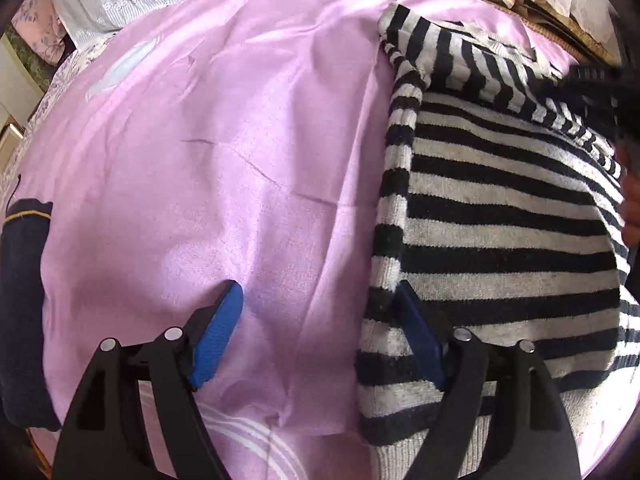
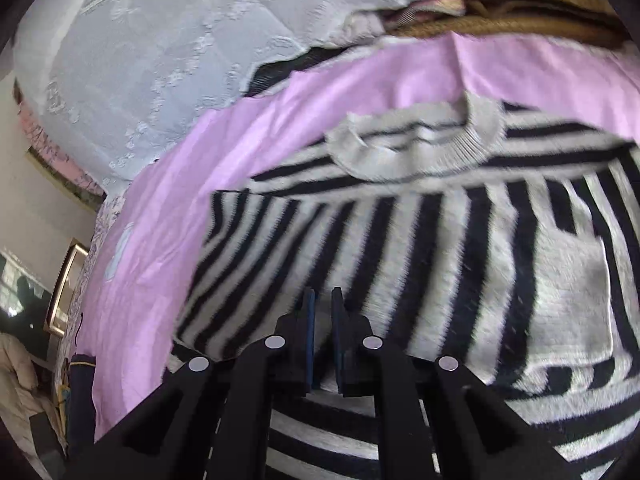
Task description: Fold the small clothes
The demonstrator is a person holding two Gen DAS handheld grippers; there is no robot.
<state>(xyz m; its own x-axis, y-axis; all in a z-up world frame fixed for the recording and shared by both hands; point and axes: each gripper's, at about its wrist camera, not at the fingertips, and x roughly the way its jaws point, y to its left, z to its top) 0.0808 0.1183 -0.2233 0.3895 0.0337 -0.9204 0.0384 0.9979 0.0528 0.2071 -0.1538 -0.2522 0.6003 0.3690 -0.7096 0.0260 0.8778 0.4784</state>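
Observation:
A black-and-white striped knit sweater (image 1: 500, 208) lies on a pink sheet (image 1: 220, 140), its left sleeve folded in along its edge. My left gripper (image 1: 320, 300) is open, low over the sweater's left edge, its right pad on the knit and its left pad over the sheet. In the right wrist view the sweater (image 2: 400, 240) fills the middle, with a grey collar (image 2: 420, 148) at the far end and a grey pocket patch at right. My right gripper (image 2: 323, 304) is nearly shut just over the striped fabric; whether cloth is pinched between the pads is unclear.
A dark navy garment (image 1: 24, 300) lies at the sheet's left edge. A pale embroidered quilt (image 2: 160, 60) and brown folded cloths (image 2: 520, 12) are piled at the far side. The right gripper's dark body (image 1: 600, 88) and a hand show at the right.

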